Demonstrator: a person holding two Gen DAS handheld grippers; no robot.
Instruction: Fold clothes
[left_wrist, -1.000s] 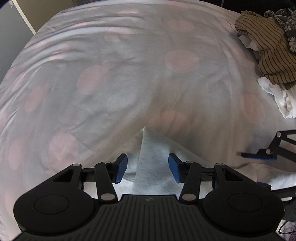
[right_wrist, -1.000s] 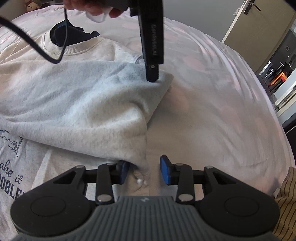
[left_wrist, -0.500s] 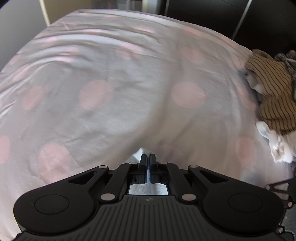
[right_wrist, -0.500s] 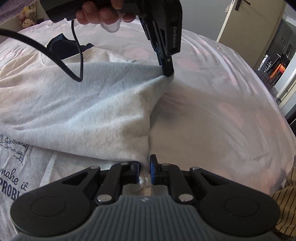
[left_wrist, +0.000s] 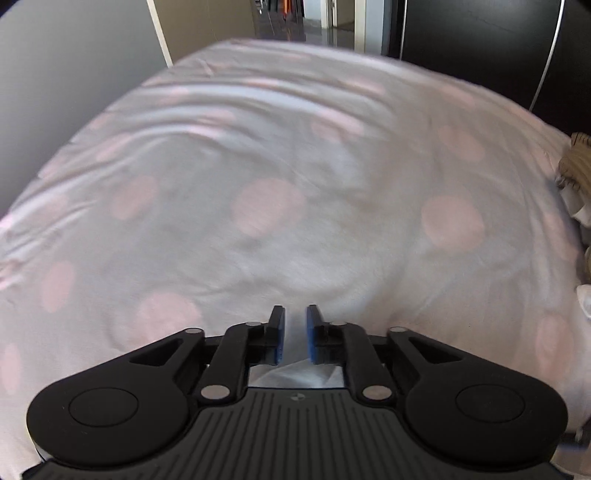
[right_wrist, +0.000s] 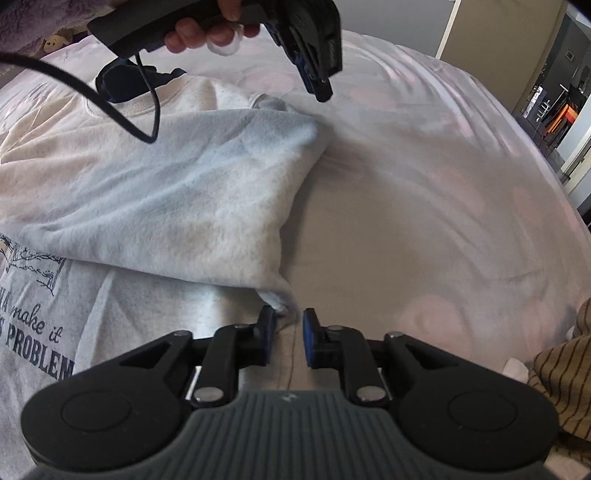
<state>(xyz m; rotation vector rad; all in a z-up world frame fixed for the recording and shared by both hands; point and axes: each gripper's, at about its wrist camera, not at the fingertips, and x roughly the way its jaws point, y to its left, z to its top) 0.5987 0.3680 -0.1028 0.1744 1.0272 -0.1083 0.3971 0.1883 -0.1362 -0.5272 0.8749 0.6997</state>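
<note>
A pale grey sweatshirt (right_wrist: 166, 177) with dark printed lettering lies flat on the bed, one side folded over its chest. My right gripper (right_wrist: 289, 321) hovers at the near corner of that fold. Its jaws are opening, and the cloth corner lies by the left pad with neither pad pressing it. A hand (right_wrist: 192, 33) holds my left gripper (right_wrist: 321, 92) raised above the fold's far corner. Its jaws are opening with nothing between them. In the left wrist view the left gripper (left_wrist: 294, 325) points at bare sheet, with a strip of pale cloth (left_wrist: 295, 374) under the finger bases.
The bed sheet (right_wrist: 424, 203) is white with pink dots. A brown striped garment (right_wrist: 557, 373) lies at the right edge, also seen as the striped garment (left_wrist: 576, 158). A black cable (right_wrist: 122, 114) hangs over the sweatshirt's collar. A dark cloth (right_wrist: 118, 81) lies behind the collar.
Both grippers shut on the fold's edge half a second ago and have since let go. The left gripper has lifted off the far corner and tilted up; the fold rests on the sweatshirt.
</note>
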